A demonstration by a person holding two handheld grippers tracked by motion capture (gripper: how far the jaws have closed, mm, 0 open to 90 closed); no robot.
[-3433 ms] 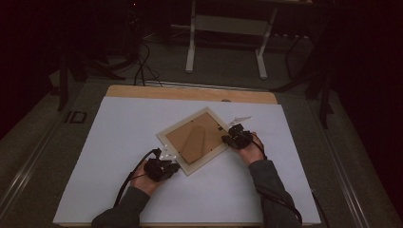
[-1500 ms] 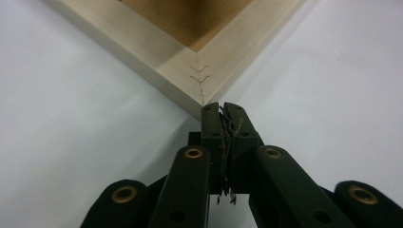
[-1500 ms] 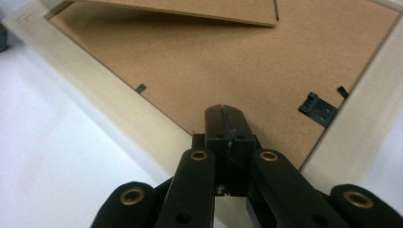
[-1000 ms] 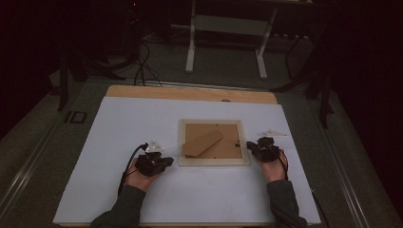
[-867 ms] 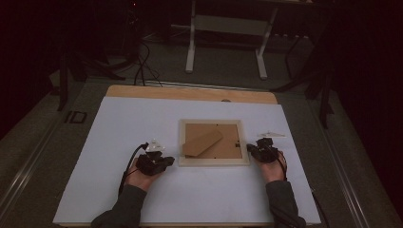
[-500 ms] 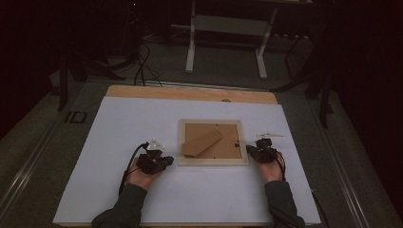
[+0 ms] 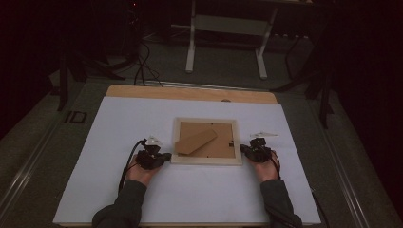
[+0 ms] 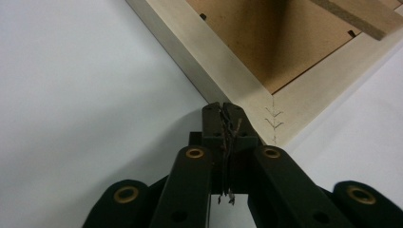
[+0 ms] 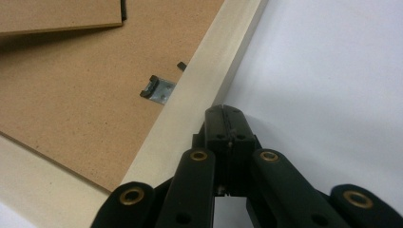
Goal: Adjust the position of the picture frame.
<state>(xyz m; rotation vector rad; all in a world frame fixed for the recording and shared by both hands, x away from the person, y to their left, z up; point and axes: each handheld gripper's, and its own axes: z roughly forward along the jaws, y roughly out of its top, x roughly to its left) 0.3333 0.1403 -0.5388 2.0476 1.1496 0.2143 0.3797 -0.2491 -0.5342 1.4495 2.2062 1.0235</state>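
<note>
Picture frame (image 7: 206, 141) lies face down on the desk (image 7: 119, 123), backing and folded stand (image 7: 196, 141) upward, squared between the two tools, apparently for alignment. Its long axis runs from one set of jaws to the other. Left gripper (image 8: 225, 114) and right gripper (image 9: 224, 118) are closed on nothing, tips against opposite outer edges.

Frame partly cropped in gripper views
Picture frame (image 8: 223, 80) runs off top edge; stand (image 8: 361, 16) cut off; left gripper (image 8: 223, 111) tips hide its corner.
</note>
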